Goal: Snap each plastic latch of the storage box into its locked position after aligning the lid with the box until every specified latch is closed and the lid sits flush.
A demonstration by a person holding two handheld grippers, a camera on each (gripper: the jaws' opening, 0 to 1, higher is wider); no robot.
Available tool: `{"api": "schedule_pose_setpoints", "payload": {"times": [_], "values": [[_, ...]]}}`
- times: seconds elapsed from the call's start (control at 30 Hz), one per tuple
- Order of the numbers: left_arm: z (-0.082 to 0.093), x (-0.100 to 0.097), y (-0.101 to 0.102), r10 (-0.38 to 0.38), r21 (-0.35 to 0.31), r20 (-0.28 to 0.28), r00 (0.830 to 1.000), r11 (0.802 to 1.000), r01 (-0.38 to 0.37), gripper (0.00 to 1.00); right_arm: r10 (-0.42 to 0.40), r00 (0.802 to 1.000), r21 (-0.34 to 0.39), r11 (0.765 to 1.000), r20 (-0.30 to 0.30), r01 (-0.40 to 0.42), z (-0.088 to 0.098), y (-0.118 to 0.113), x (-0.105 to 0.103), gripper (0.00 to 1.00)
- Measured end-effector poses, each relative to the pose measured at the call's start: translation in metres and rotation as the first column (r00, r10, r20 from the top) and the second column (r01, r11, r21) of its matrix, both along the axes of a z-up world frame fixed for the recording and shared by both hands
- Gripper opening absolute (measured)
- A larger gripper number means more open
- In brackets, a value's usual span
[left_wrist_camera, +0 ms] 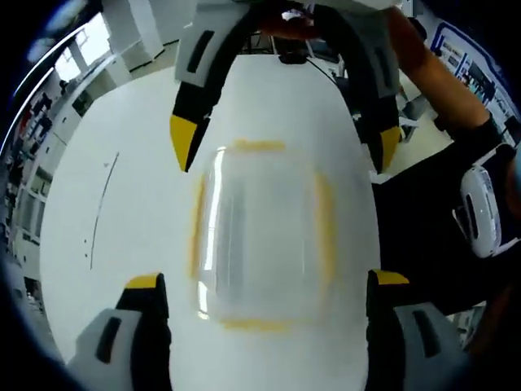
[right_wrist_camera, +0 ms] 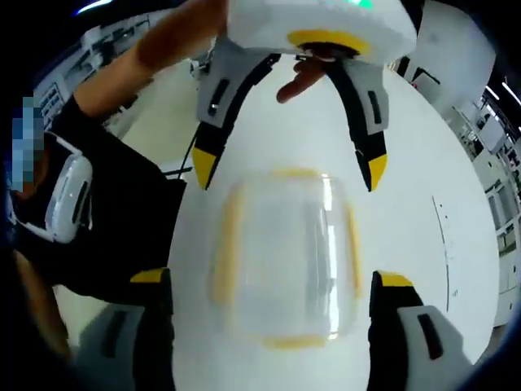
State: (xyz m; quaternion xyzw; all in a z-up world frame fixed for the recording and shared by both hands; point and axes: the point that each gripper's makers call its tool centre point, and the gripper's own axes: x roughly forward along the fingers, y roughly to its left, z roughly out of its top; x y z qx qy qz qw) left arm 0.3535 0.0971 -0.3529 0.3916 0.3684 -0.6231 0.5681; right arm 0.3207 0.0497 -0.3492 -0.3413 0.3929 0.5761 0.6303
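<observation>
A white table (left_wrist_camera: 122, 244) carries the clear storage box (left_wrist_camera: 260, 236), its yellow latches (left_wrist_camera: 326, 224) blurred. The left gripper (left_wrist_camera: 264, 285) and right gripper (right_wrist_camera: 273, 281) flank the box, jaws spread, touching nothing. Latching apparently remains to do.

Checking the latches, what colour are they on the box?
Yellow latches on a clear storage box, best in the left gripper view.

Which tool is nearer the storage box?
Neither clearly: the left tool and the right tool straddle opposite ends of the storage box, both with jaws open.
</observation>
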Motion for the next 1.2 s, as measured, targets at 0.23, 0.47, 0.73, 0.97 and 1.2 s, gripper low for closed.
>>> {"api": "schedule_pose_setpoints", "payload": {"times": [0.23, 0.47, 0.73, 0.97, 1.2], "values": [[-0.017, 0.005, 0.003, 0.002, 0.019, 0.032, 0.999, 1.000, -0.003, 1.00, -0.019, 1.000, -0.017, 1.000, -0.004, 0.019, -0.015, -0.005, 0.006, 1.00], [-0.005, 0.001, 0.006, -0.022, 0.057, 0.061, 0.998, 0.998, 0.019, 1.00, -0.009, 0.999, -0.076, 0.997, 0.035, 0.011, -0.004, -0.013, 0.004, 1.00], [0.076, 0.002, 0.011, 0.008, 0.067, 0.083, 0.997, 0.998, -0.013, 1.00, -0.053, 0.992, -0.062, 0.996, 0.110, 0.060, 0.083, -0.020, 0.012, 1.00], [0.077, 0.003, 0.005, 0.005, 0.056, 0.105, 0.995, 0.998, -0.011, 1.00, -0.055, 0.991, -0.053, 0.997, 0.120, 0.062, 0.090, -0.015, 0.011, 1.00], [0.023, 0.007, -0.002, -0.026, 0.062, 0.105, 0.994, 0.998, 0.019, 1.00, -0.031, 0.997, -0.063, 0.997, 0.067, 0.035, 0.031, -0.007, 0.013, 1.00]]}}
